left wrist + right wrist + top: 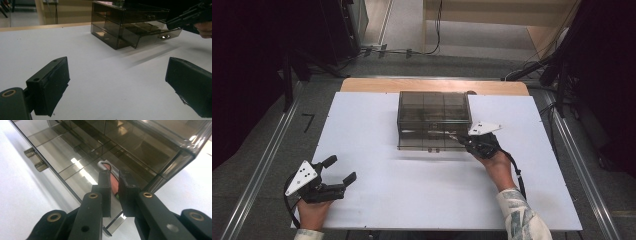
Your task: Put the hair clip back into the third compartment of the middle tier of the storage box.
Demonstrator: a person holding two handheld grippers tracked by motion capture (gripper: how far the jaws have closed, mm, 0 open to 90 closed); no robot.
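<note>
Right hand-held gripper (114, 182) barely parted above open drawer (75, 167), red item (114, 185) half-hidden.

A recording lab: white board-topped desk (377, 200) ringed by black curtains (242, 75), floor cables (412, 51) and metal rails (259, 175).

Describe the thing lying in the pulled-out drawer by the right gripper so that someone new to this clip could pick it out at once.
Start at the smoky transparent drawer box at the far middle of the white table. Its lower drawer is pulled out toward the person. In the right gripper view, just past the nearly closed fingers, lies a small red object with a thin black wire, the one colored item in the drawer.
</note>
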